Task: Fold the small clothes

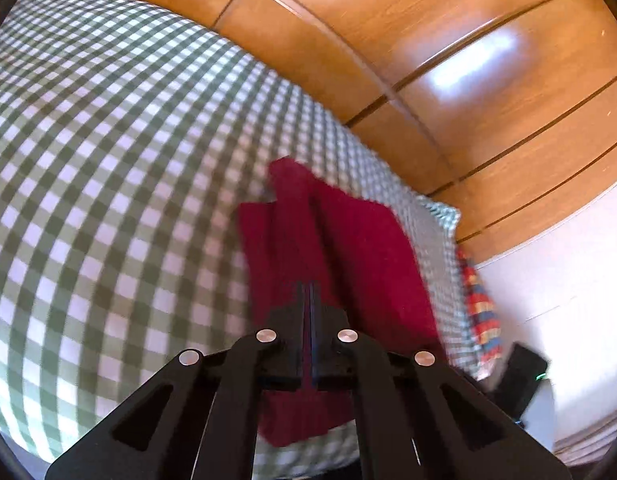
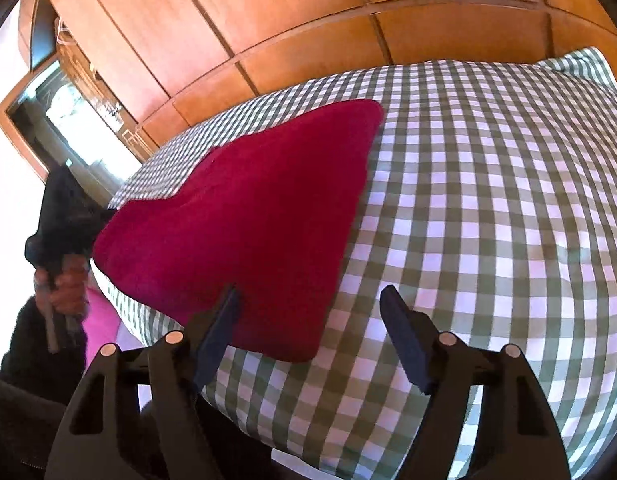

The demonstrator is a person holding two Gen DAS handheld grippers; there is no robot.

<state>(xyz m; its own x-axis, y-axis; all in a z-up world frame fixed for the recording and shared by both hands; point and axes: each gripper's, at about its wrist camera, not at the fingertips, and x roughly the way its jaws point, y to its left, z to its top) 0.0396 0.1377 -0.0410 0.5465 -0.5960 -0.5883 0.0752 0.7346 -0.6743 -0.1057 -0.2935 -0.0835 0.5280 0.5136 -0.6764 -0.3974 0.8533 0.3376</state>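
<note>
Black hand-held gripper [image 2: 308,300] with silver rivets; person's dark sleeve [image 2: 28,352].

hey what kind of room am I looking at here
Probably a bedroom: a bed under a green-and-white checked cover, tall wooden wardrobe doors behind it, and a red garment lying on the cover.

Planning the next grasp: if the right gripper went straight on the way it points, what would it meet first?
Probably the checked bedcover, just right of the red cloth's edge. The right gripper is open and empty; depth is unclear, so it could clip the cloth.
</note>
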